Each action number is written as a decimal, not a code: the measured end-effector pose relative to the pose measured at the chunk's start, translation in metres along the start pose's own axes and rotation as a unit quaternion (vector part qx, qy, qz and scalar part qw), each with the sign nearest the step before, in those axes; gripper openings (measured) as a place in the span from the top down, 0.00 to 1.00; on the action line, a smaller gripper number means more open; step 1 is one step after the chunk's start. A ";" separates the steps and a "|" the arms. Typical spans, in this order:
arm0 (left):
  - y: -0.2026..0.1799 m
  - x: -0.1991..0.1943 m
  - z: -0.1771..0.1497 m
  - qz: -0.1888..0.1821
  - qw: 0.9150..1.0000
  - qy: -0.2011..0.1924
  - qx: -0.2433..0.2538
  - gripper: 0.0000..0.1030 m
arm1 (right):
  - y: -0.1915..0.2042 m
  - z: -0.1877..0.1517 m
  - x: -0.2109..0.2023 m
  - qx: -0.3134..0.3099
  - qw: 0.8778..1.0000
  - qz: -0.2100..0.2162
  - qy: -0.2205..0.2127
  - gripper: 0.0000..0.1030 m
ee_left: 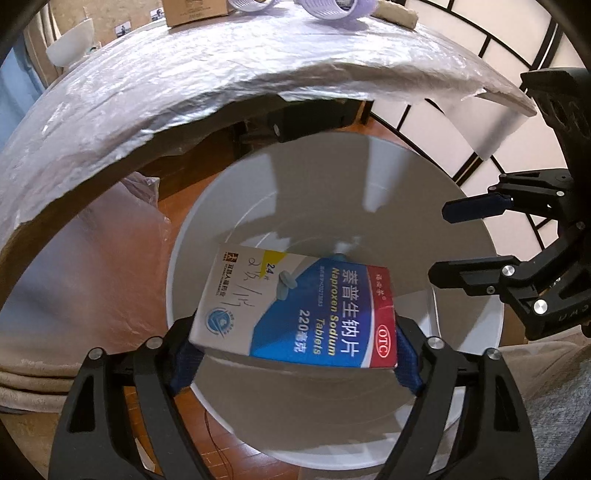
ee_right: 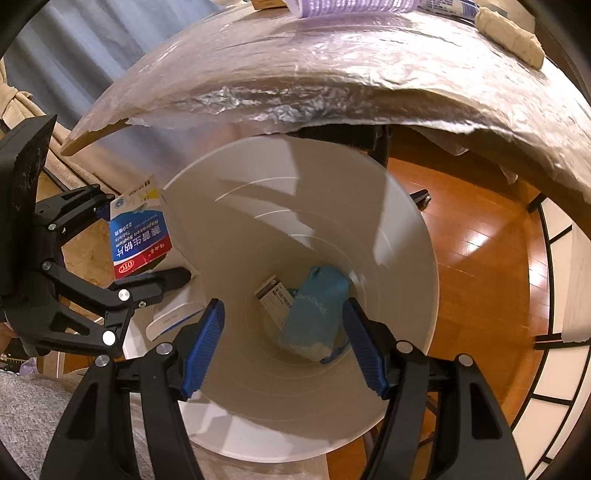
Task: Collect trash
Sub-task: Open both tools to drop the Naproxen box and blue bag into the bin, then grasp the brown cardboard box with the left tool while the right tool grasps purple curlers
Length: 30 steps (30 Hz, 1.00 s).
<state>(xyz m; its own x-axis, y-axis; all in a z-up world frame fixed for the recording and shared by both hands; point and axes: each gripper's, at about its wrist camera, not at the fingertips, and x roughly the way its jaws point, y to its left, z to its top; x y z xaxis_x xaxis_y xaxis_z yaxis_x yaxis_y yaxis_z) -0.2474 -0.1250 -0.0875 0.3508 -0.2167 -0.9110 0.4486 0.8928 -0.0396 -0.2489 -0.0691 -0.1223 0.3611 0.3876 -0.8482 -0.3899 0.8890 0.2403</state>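
My left gripper (ee_left: 295, 350) is shut on a blue, white and red Naproxen Sodium medicine box (ee_left: 295, 306) and holds it over the mouth of a white trash bin (ee_left: 461, 229). The same box (ee_right: 138, 236) and left gripper (ee_right: 147, 240) show at the left of the right wrist view. My right gripper (ee_right: 282, 343) is open and empty above the bin (ee_right: 388, 229). It also shows at the right of the left wrist view (ee_left: 443, 243). At the bin's bottom lie a crumpled blue item (ee_right: 314, 314) and a small box (ee_right: 275, 299).
A foil-covered round table (ee_left: 147, 92) overhangs the bin, also in the right wrist view (ee_right: 332, 66), with a cardboard box (ee_left: 195, 11) and purple-white rolls (ee_left: 332, 11) on top. Wooden floor (ee_right: 480, 240) lies around the bin. A white flat object (ee_right: 173, 317) lies by the bin.
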 end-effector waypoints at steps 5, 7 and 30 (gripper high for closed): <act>0.000 0.005 0.001 0.004 1.000 0.002 0.010 0.07 | -0.006 -0.001 -0.002 0.022 1.000 -0.001 -0.005 0.27; -0.002 0.005 0.002 0.006 1.000 0.002 0.014 0.07 | -0.007 -0.002 -0.005 0.027 1.000 0.000 -0.009 0.27; 0.080 -0.112 0.135 0.073 0.978 -0.194 -0.032 0.01 | -0.012 0.093 -0.093 -0.011 0.980 -0.090 -0.178 0.04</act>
<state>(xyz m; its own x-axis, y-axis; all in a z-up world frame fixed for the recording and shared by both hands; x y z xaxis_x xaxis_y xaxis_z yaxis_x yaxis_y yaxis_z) -0.1392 -0.0824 0.0664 0.6988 -0.2071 -0.6847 0.3227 0.9455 0.0434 -0.1993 -0.0926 -0.0025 0.6970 0.2880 -0.6567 -0.3084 0.9472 0.0880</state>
